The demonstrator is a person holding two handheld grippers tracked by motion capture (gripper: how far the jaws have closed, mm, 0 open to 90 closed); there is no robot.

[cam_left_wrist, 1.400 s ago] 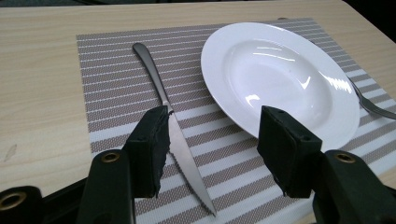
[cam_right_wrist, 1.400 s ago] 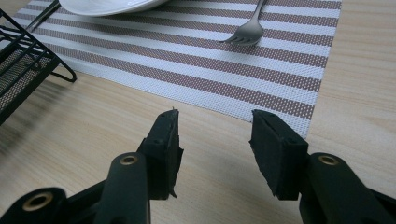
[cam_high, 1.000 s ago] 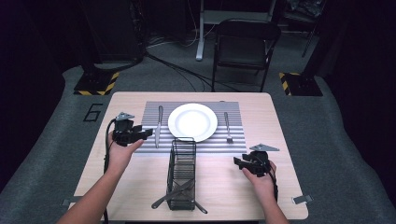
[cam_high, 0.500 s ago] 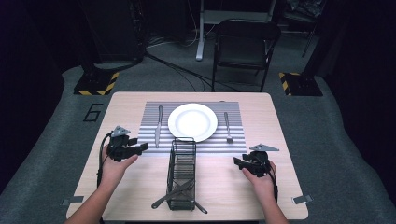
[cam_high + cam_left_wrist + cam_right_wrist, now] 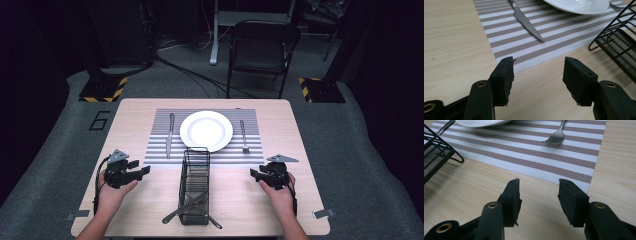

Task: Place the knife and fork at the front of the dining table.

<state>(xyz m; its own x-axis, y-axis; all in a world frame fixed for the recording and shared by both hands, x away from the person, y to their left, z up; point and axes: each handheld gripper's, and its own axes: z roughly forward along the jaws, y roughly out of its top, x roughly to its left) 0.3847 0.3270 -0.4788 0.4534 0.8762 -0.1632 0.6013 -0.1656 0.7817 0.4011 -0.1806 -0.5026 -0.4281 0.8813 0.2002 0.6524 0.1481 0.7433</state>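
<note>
A white plate (image 5: 206, 130) sits in the middle of a striped placemat (image 5: 160, 150), with a knife (image 5: 170, 134) to its left and a fork (image 5: 244, 136) to its right. My left gripper (image 5: 145, 170) rests low over the bare wood at the front left, open and empty; its jaws (image 5: 537, 75) point at the placemat's corner and the knife (image 5: 526, 22). My right gripper (image 5: 253, 173) rests at the front right, open and empty, facing the placemat (image 5: 574, 162) and the fork (image 5: 556, 136).
A black wire caddy (image 5: 194, 187) lies lengthwise between my hands at the table's front, holding a few dark utensils (image 5: 186, 208). Its end shows in both gripper views (image 5: 619, 40) (image 5: 436, 152). A folding chair (image 5: 262, 50) stands beyond the table.
My left gripper has drawn back from near the knife toward the front left of the table and settled low. The right gripper has stayed put.
</note>
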